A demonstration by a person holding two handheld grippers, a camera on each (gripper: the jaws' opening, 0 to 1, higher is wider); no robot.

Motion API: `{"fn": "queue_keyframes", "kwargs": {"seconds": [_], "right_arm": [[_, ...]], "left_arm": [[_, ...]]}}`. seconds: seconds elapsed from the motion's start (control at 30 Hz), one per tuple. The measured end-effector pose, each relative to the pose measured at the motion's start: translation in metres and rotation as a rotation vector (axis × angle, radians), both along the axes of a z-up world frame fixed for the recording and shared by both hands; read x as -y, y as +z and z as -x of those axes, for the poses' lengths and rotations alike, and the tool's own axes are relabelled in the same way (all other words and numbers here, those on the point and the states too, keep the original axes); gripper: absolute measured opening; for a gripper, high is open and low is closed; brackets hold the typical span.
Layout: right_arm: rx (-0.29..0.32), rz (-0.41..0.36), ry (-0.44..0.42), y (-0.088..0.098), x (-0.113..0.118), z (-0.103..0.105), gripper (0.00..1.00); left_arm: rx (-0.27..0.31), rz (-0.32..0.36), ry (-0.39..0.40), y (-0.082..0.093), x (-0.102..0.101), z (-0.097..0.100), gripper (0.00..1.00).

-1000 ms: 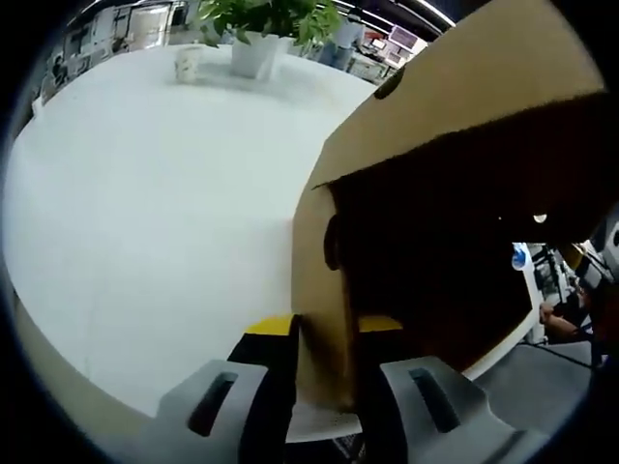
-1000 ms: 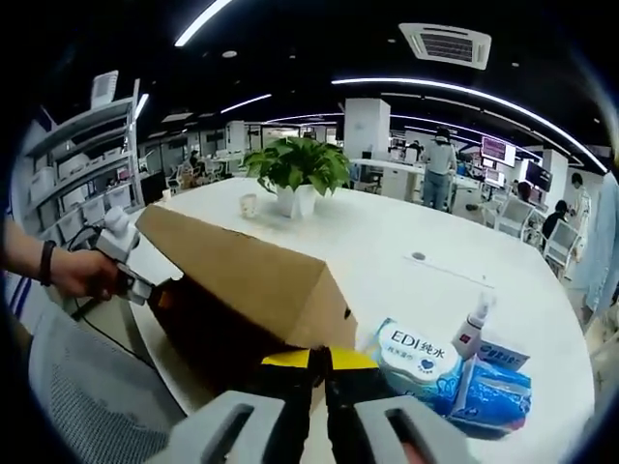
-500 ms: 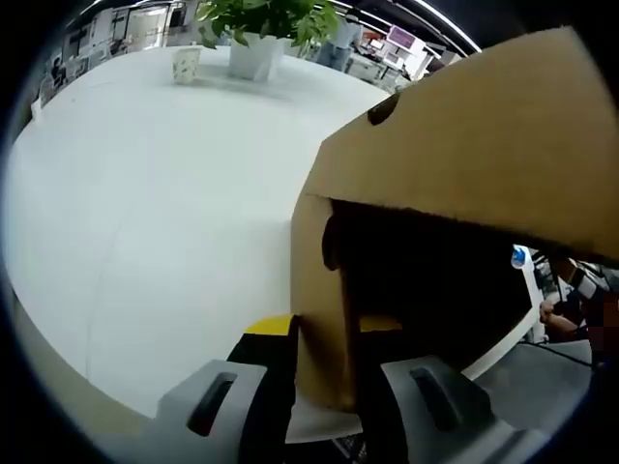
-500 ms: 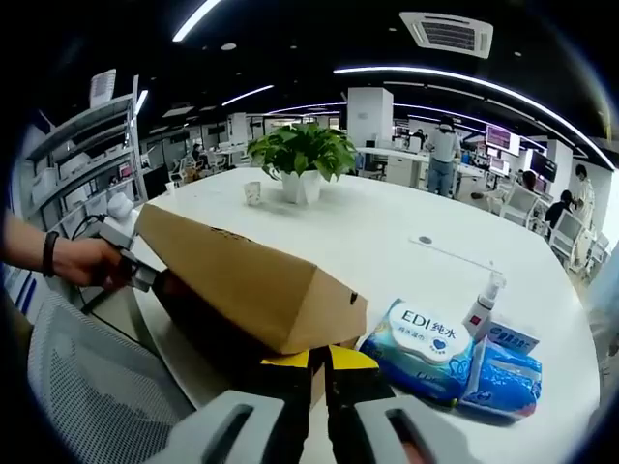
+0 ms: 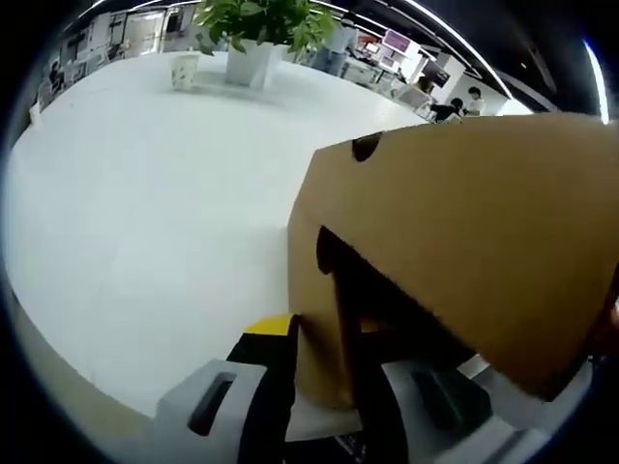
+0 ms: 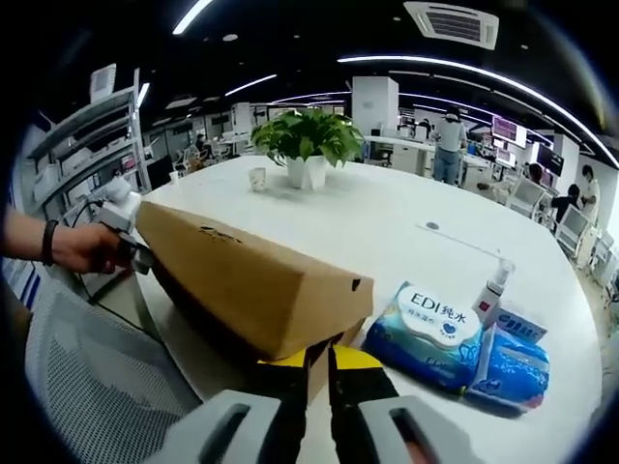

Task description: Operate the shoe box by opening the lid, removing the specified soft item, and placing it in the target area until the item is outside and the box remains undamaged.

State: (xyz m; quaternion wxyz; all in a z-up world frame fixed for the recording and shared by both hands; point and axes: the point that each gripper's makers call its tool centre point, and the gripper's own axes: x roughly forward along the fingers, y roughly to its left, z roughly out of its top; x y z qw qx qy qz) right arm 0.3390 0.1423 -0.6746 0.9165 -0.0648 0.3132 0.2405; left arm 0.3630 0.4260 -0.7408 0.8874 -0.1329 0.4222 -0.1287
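The shoe box [image 6: 253, 295] sits at the near edge of the round white table [image 6: 406, 217], and both claws are on it at once, one at each end. The left claw [image 5: 324, 372] is clamped on the end wall of the box, its jaws pinching the cardboard panel between them; I judge that this hold is there to keep the box from sliding while the other end is worked. In the right gripper view a hand [image 6: 82, 246] holds that claw at the far left end of the box.

The right claw [image 6: 317, 391] has its jaws drawn nearly together on a thin cardboard edge at the near right corner of the box, under the lid [image 5: 474, 232]. The lid lies tilted over the box with a dark gap beneath it (so it is neither fully open nor flat down), and I take the right claw to be the one steering it.

The soft item itself is hidden; if it lies in the box, it is in that dark gap, behind the right claw's grip. Right of the box lie a pack of wet wipes [image 6: 430, 329] and a spray bottle [image 6: 491, 290], just beside each other. Beyond the box stands a potted plant [image 6: 308, 150] with a paper cup [image 6: 256, 178] near it.
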Motion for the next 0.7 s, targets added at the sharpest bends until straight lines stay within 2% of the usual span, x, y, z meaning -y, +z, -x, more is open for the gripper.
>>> {"fn": "queue_keyframes", "kwargs": {"seconds": [0.4,0.7], "right_arm": [[-0.031,-0.003,0.001,-0.011,0.000,0.006,0.02],[-0.036,0.001,-0.002,-0.014,0.002,0.008,0.03]], "left_arm": [[0.050,-0.011,-0.030,0.015,-0.006,0.001,0.19],[0.053,-0.012,-0.015,0.014,-0.010,0.010,0.20]]}}
